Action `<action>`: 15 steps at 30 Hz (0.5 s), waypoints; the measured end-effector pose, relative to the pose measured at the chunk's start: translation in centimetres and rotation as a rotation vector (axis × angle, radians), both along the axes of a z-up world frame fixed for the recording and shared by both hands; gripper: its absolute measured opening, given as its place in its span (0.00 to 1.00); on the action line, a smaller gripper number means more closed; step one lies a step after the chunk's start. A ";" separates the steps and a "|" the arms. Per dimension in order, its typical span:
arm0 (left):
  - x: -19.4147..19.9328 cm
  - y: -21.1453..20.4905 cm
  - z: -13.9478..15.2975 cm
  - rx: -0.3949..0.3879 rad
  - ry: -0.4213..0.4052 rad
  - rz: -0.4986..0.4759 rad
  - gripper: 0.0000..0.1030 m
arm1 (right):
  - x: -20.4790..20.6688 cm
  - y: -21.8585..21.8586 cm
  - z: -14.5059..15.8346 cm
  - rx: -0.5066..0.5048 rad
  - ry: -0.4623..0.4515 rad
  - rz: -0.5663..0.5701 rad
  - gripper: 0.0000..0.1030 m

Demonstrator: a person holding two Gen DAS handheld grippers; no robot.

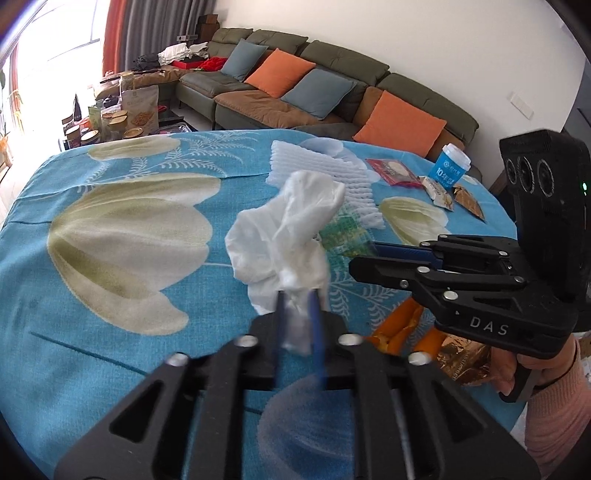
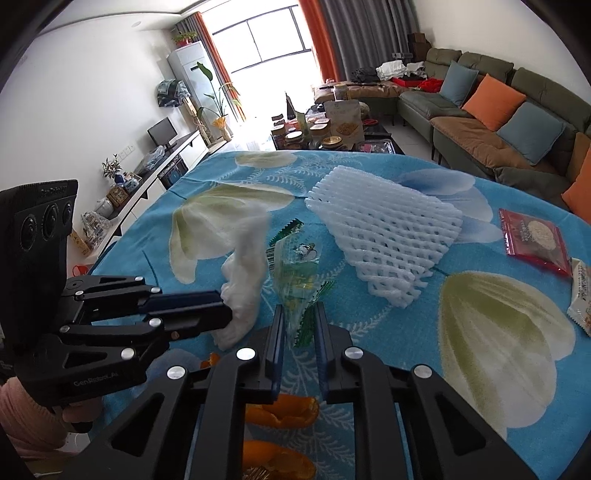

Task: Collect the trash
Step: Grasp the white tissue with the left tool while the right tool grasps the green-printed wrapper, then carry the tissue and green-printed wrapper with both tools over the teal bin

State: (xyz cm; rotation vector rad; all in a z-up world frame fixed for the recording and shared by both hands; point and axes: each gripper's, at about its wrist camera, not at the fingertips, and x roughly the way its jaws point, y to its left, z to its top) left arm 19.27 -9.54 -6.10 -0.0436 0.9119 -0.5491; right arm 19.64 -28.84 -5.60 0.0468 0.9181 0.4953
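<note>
Your left gripper (image 1: 297, 317) has its fingers pinching the crumpled white tissue (image 1: 284, 240), lifted off the blue flowered tabletop (image 1: 110, 295) so it can be carried away cleanly. Your right gripper (image 2: 299, 325) has its fingers closed on the corner of the clear green wrapper (image 2: 295, 273), which looks raised at that end. Foam net (image 2: 384, 229), snack packets (image 2: 532, 240) and orange peel (image 2: 284, 410) remain to collect.

Home living room: sofa (image 1: 332, 85), curtains (image 2: 332, 33).
</note>
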 end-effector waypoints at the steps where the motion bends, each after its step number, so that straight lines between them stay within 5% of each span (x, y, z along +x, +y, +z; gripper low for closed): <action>1: -0.1 0.0 0.1 0.008 -0.015 0.003 0.39 | -0.1 -0.1 0.2 0.001 -0.007 -0.004 0.13; 7: 0.4 -1.1 0.2 0.035 -0.027 -0.008 0.39 | -0.9 -0.5 0.4 0.015 -0.016 -0.008 0.13; 10: 0.8 -1.4 -0.3 0.026 0.002 -0.019 0.18 | -1.1 -0.5 0.5 0.022 -0.019 -0.004 0.13; 15: 0.5 -0.8 -0.3 -0.007 0.005 -0.011 0.11 | -1.5 -0.6 0.8 0.036 -0.030 -0.005 0.13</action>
